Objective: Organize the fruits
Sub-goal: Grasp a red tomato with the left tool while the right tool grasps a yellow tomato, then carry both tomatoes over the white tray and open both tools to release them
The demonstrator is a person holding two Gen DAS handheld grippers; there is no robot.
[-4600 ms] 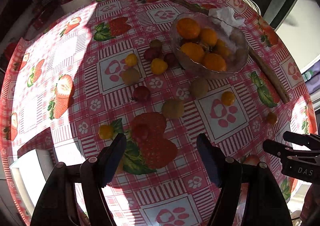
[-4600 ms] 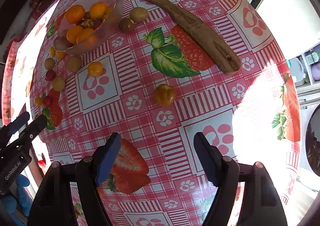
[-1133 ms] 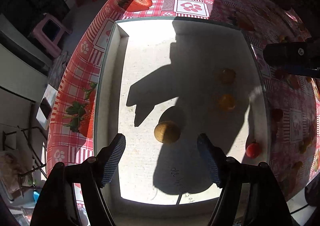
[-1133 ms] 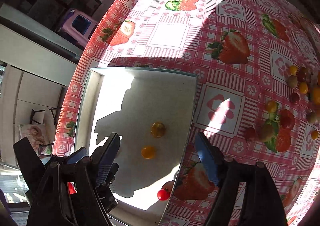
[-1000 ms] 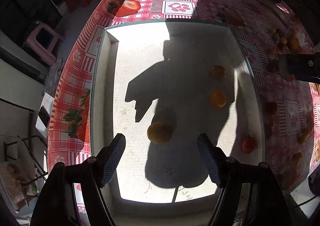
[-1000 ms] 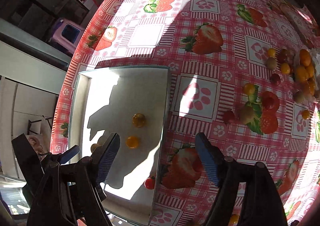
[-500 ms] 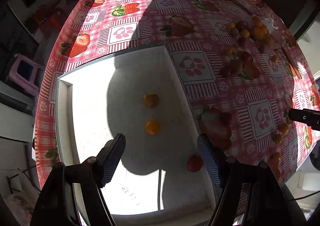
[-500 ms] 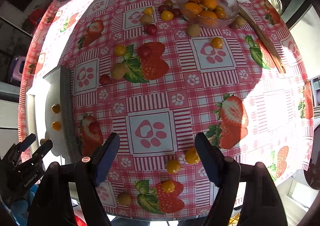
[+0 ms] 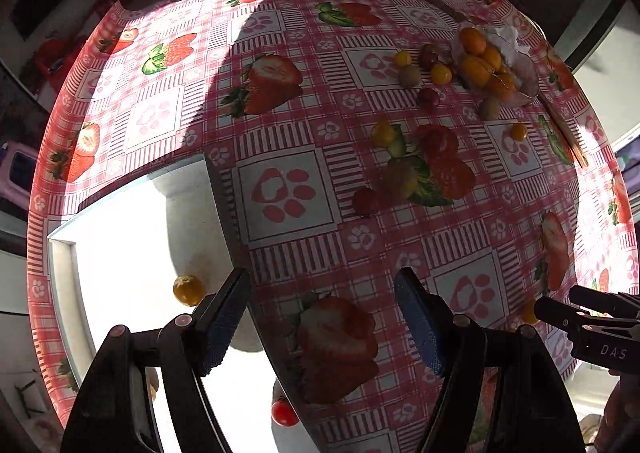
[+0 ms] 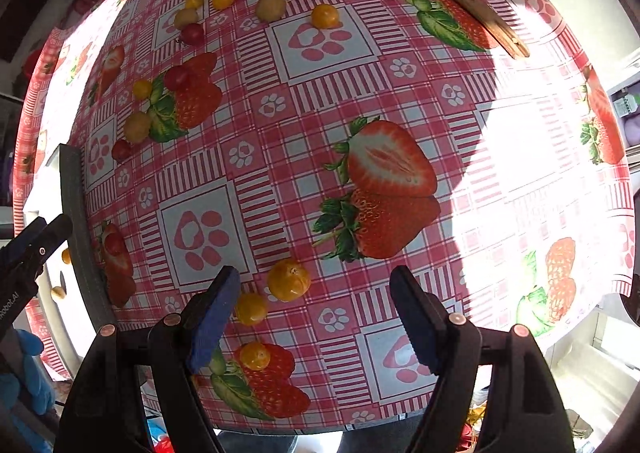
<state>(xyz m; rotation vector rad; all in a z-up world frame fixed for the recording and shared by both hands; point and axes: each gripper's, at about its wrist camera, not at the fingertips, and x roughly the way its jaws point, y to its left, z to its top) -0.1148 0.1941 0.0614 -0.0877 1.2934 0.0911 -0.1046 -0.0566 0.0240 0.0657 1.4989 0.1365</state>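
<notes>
**Two empty grippers, most of the fruit not yet in the tray**

Left wrist view: the left gripper (image 9: 322, 317) hangs spread wide with nothing between its blue pads, above the spot where the white tray (image 9: 120, 237) meets the strawberry tablecloth (image 9: 288, 109). The tray sits at the table's near-left edge. On its floor lie a yellow-orange fruit (image 9: 188, 289) just beside the left pad and a red cherry tomato (image 9: 284, 413) close to the tray's right wall. Toward the far-right edge, a glass bowl (image 9: 520, 81) holds oranges, with small yellow, brown and dark-red fruits scattered around it and down the table's middle.

Right wrist view: the right gripper (image 10: 314, 313) is likewise released and empty, over the table's near edge. An orange fruit (image 10: 289, 279) lies between the pads' lines, nearer the left pad; a yellow fruit (image 10: 250, 308) sits just beside that pad, and another orange one (image 10: 255, 355) lies lower, close to the edge. The tray's dark wall shows at the left edge.

Judging from this, a pickup near the table's edge is the risk: the fruits are round and the cloth looks slick, so a pad arriving off-centre could nudge one and send it rolling off. The two close neighbours could also be knocked, or caught together. Hard clamping might bruise soft fruit.
</notes>
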